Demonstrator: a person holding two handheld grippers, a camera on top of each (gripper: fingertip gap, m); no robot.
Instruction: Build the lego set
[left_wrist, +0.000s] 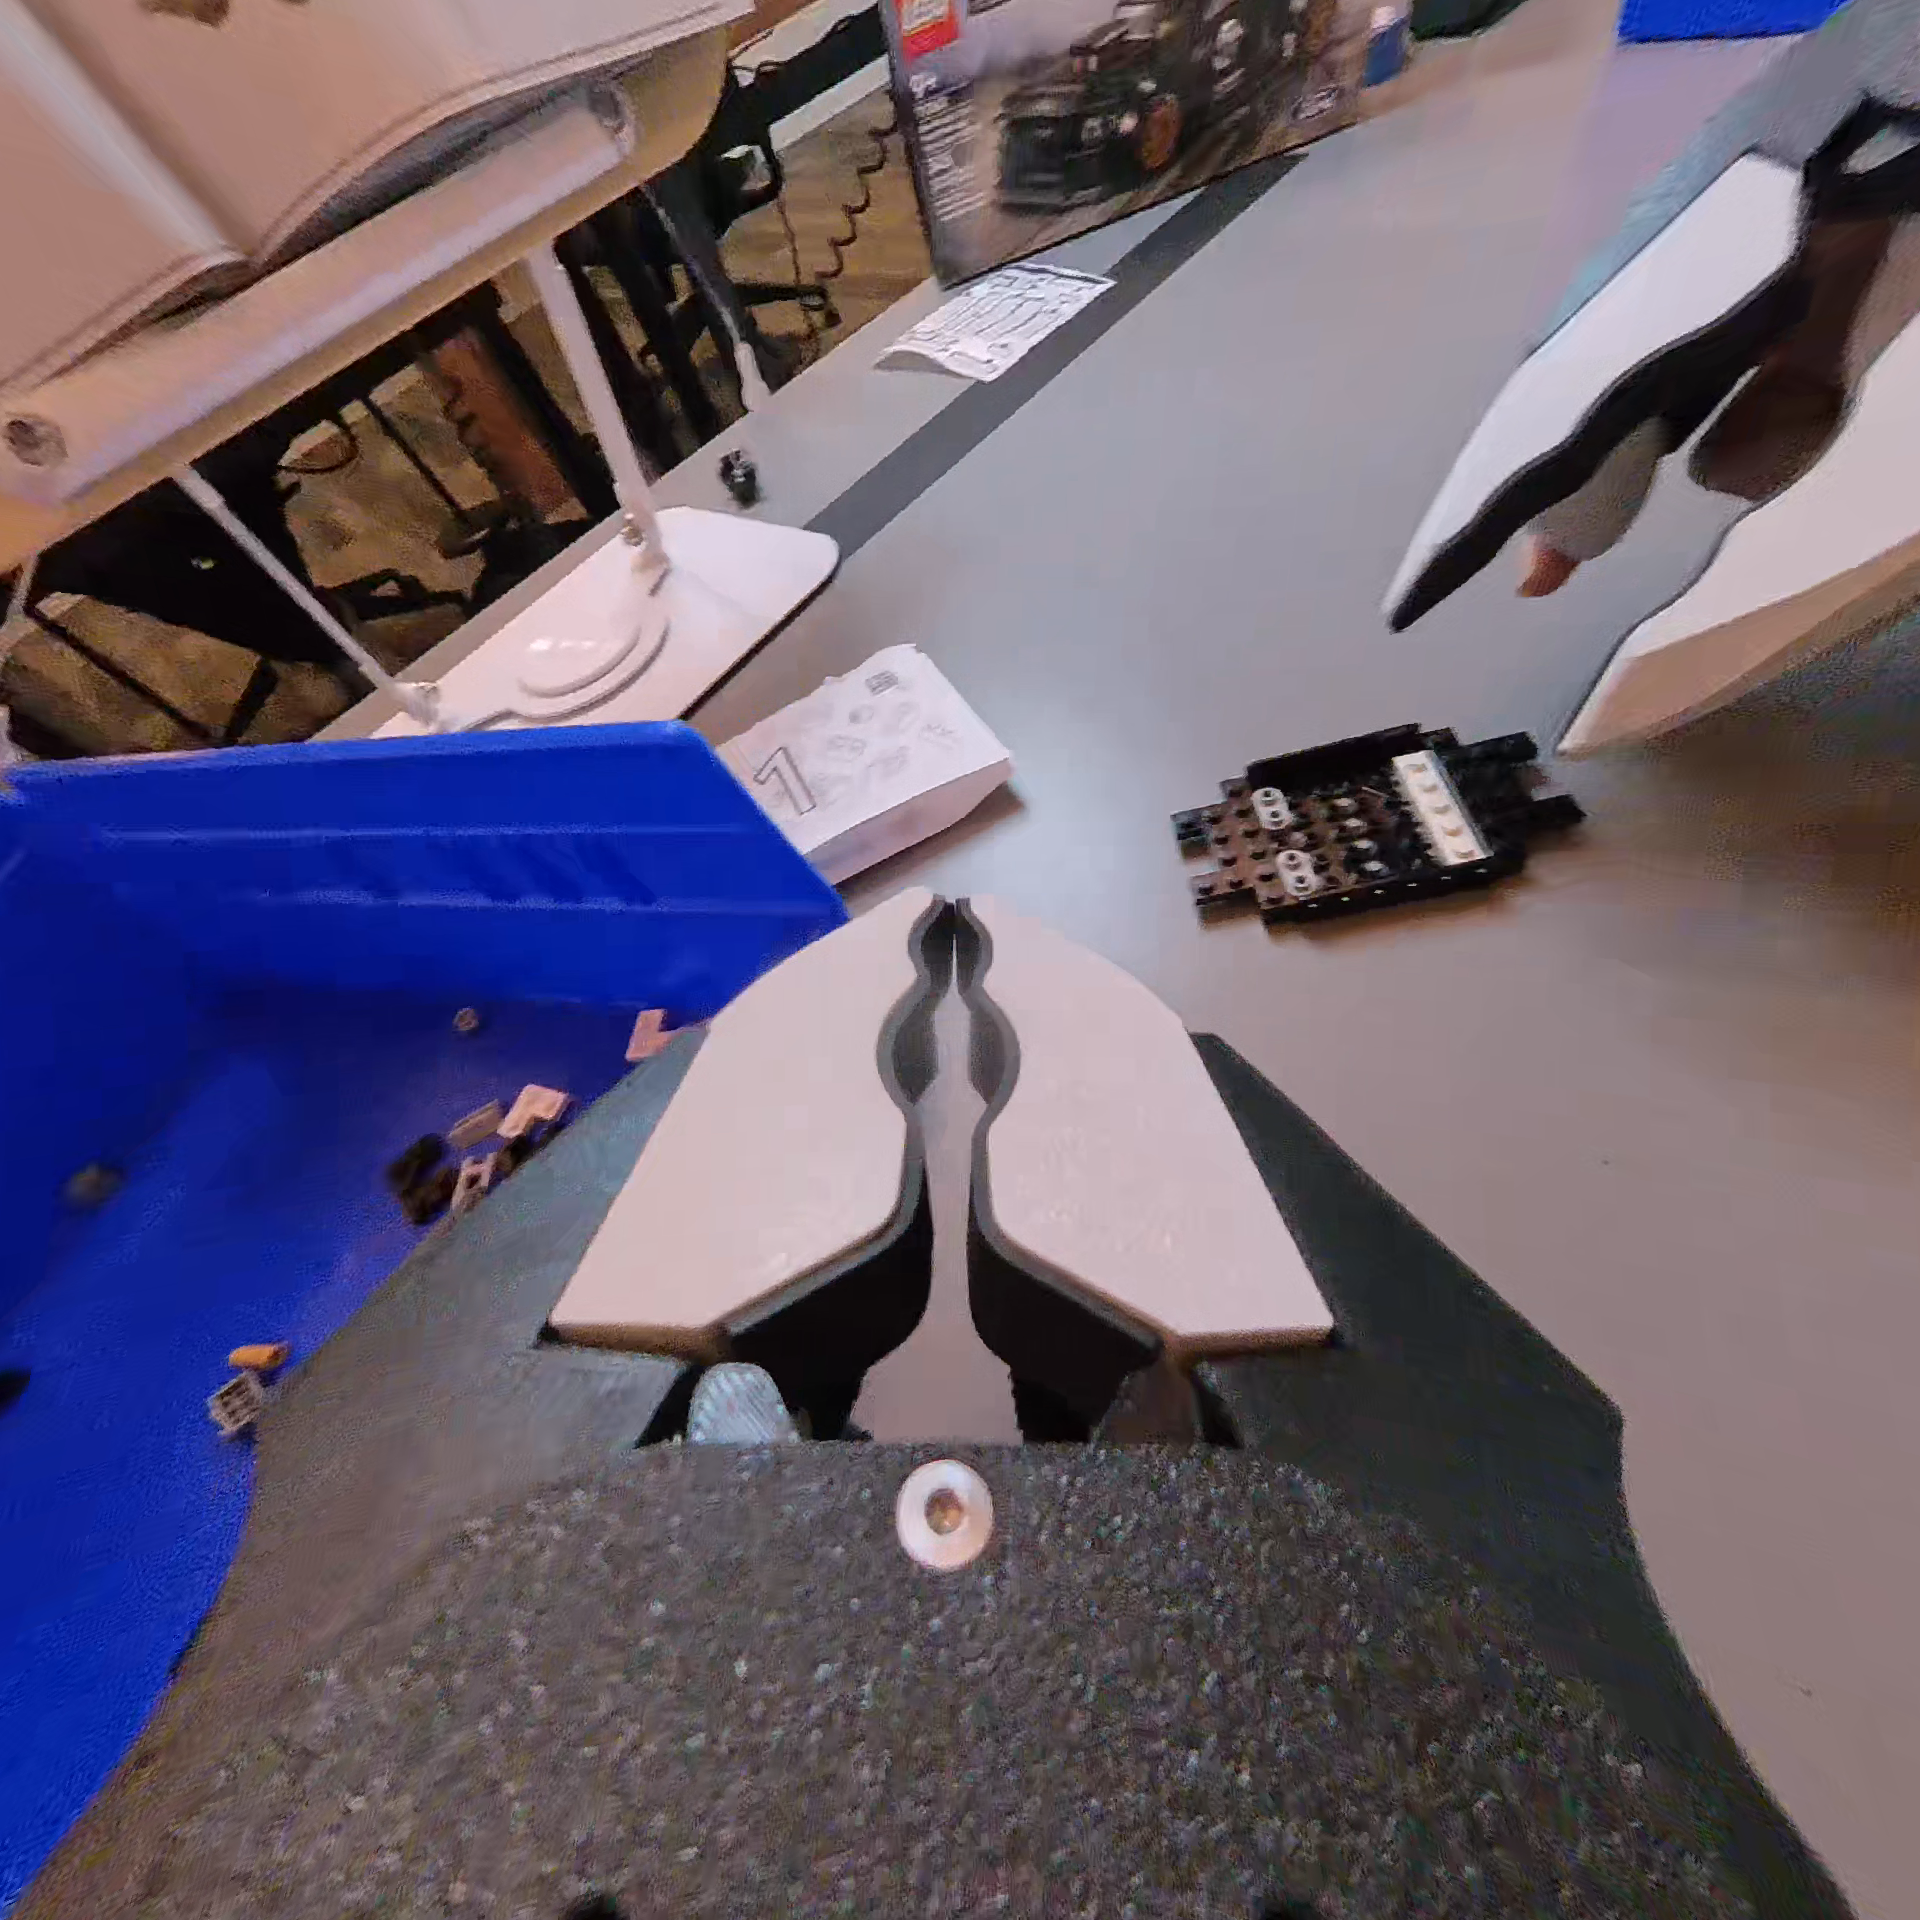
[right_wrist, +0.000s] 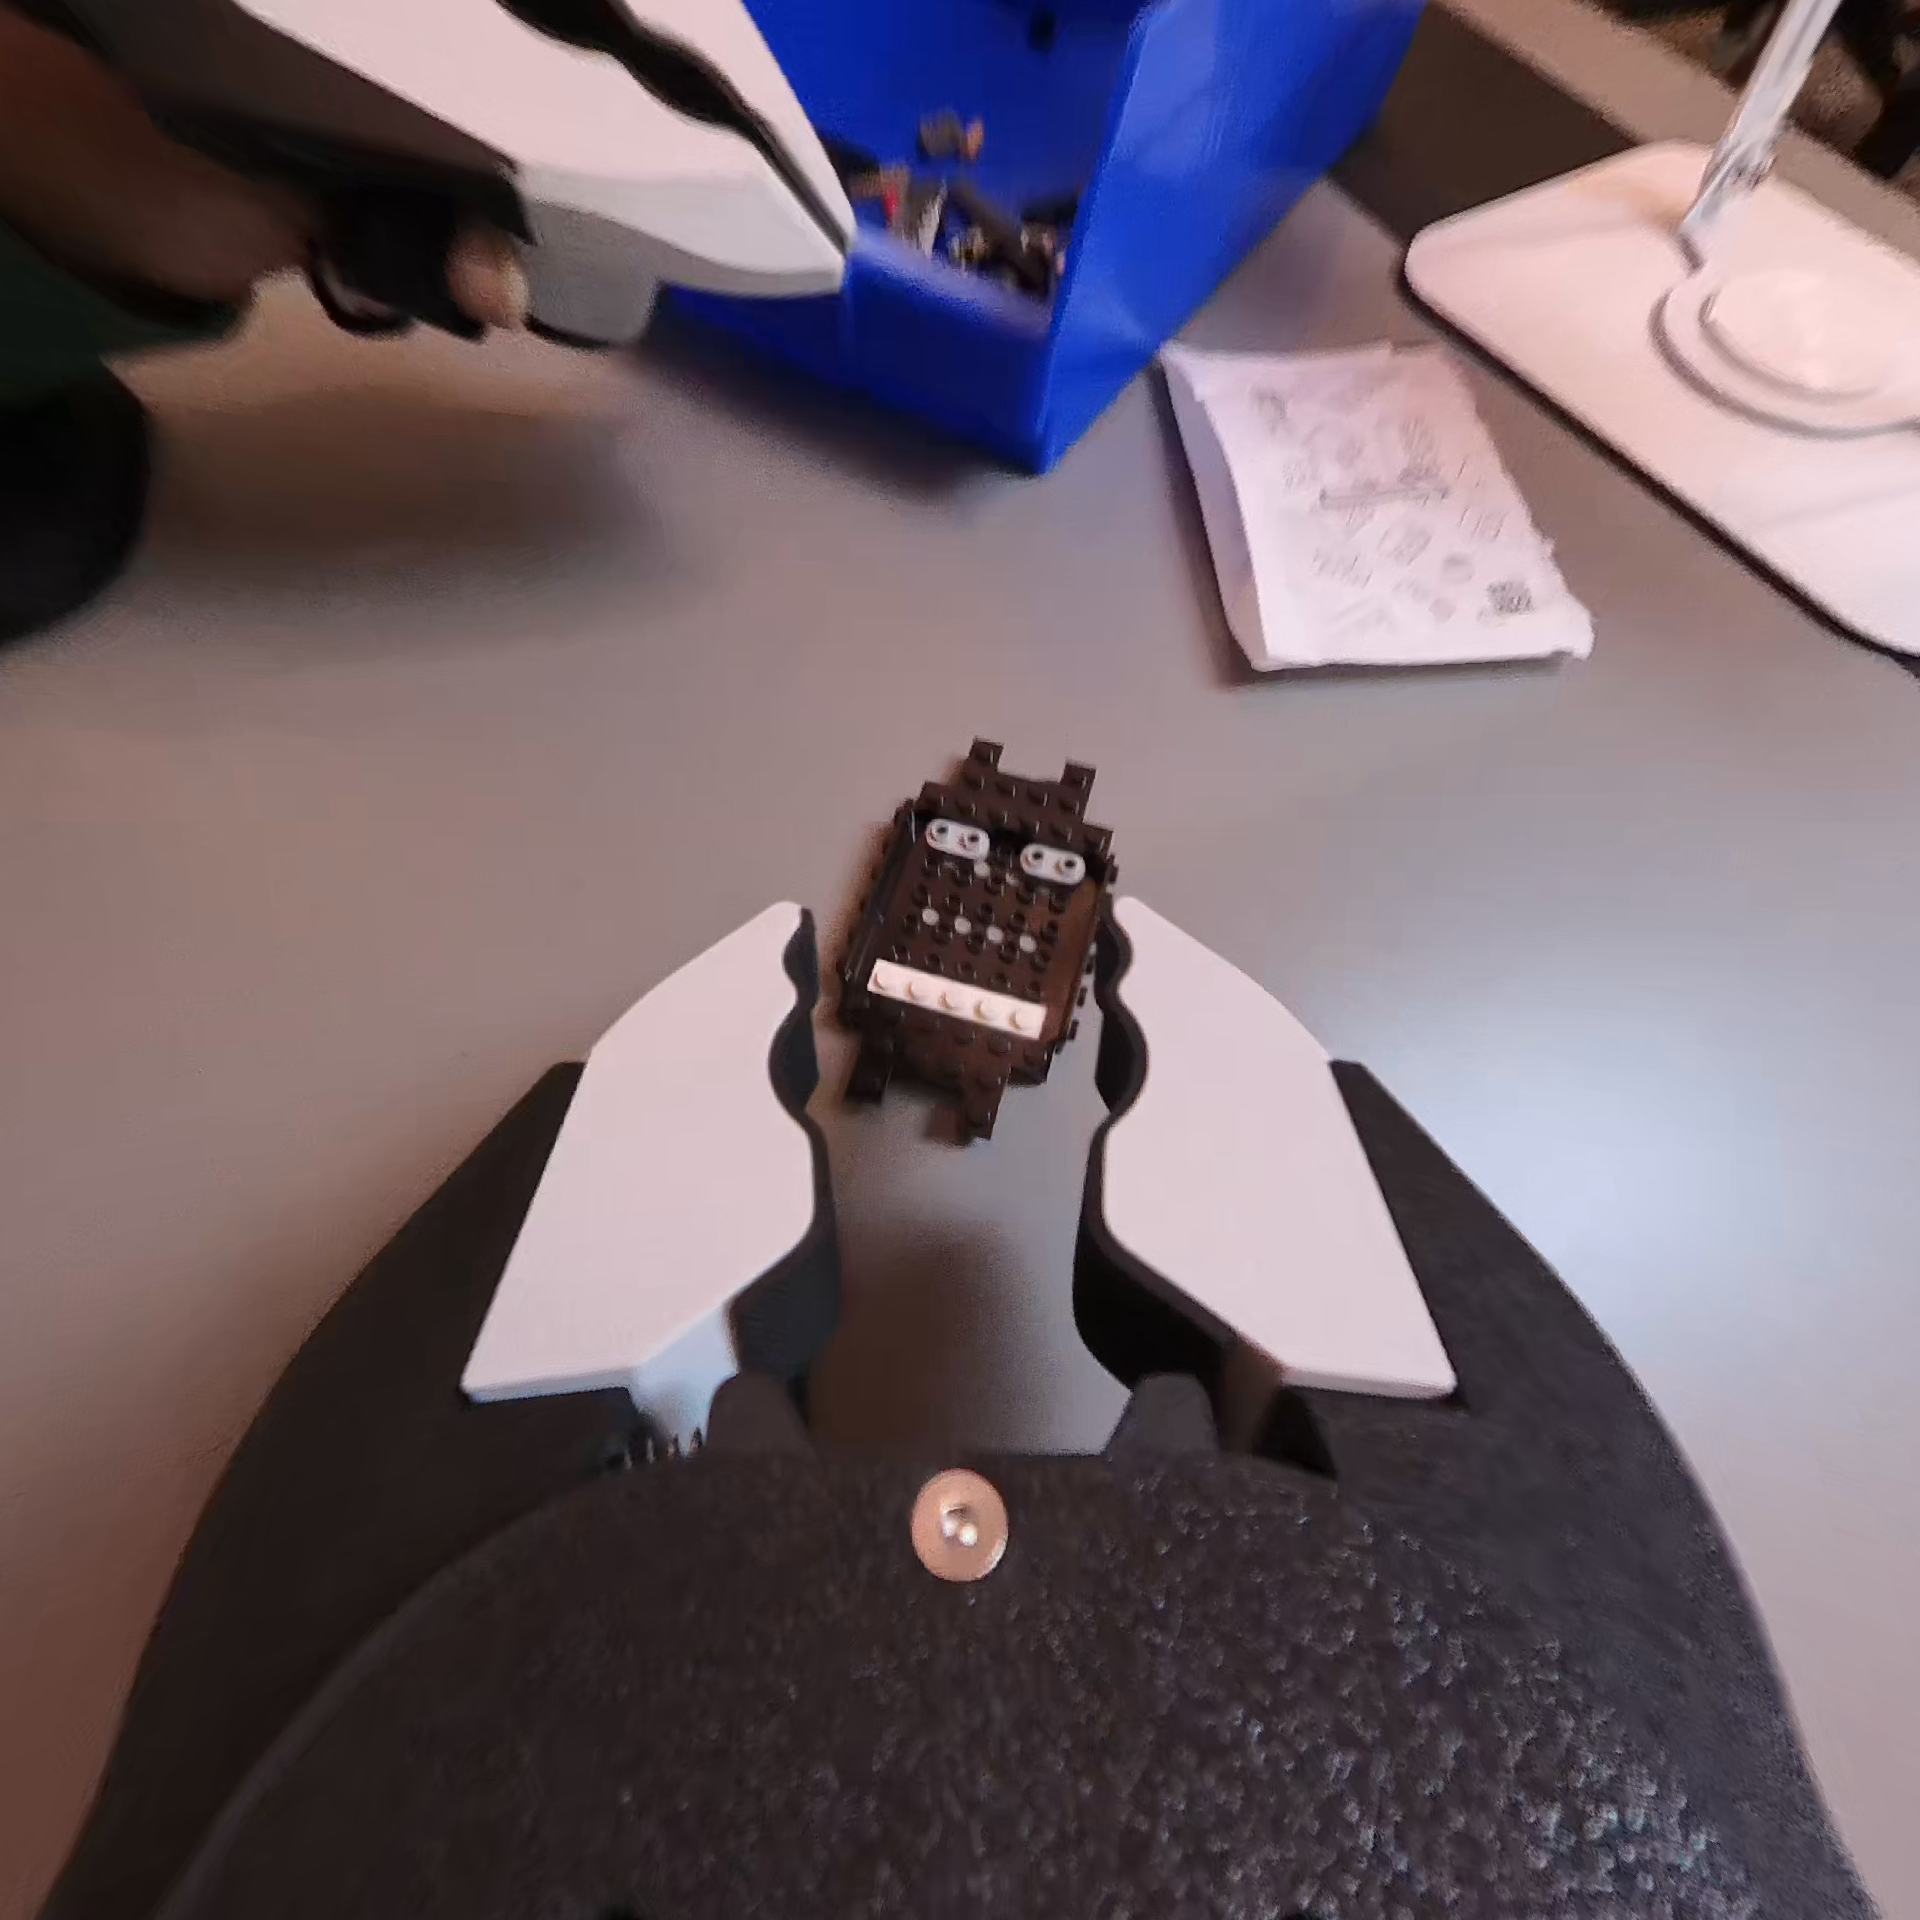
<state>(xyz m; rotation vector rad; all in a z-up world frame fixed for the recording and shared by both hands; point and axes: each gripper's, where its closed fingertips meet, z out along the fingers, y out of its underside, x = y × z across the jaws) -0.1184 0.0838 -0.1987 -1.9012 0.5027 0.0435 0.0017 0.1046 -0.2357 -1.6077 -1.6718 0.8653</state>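
A: Start with the blue bin (left_wrist: 343, 997). What is in it?

B: Loose small bricks (left_wrist: 488, 1143), grey, white, black and one tan, scattered on its floor. In the right wrist view the same bin (right_wrist: 1091, 260) shows a denser heap of dark pieces in its near corner; that view is blurred, so I cannot name single pieces.

A: And the left tool (left_wrist: 953, 914)?

B: Clenched, its tips meeting with nothing between them. It hangs over the bin's near rim, tips pointing past the bin's corner towards the table (left_wrist: 1195, 623).

A: The right tool (right_wrist: 956, 935)?

B: Released, jaws spread wide. The black brick assembly (right_wrist: 971, 935) lies flat on the table between its fingertips, apart from the left one; whether the right one touches it I cannot tell. The assembly carries a white strip and two small grey pieces on top.

A: Where is the assembly relative to the bin?

B: Near it on the table, off the bin's corner, with a folded printed sheet (left_wrist: 873, 769) just beside the bin between the two.

A: What does one view show that the other lacks?

B: The left wrist view alone shows a printed box (left_wrist: 1091, 125) standing far beyond the bin, a second printed sheet (left_wrist: 997, 317) before it, and an open booklet (left_wrist: 260, 135) on a white stand (left_wrist: 665, 613). The right wrist view shows only that stand's base (right_wrist: 1662, 343), beyond the sheet from the bin.
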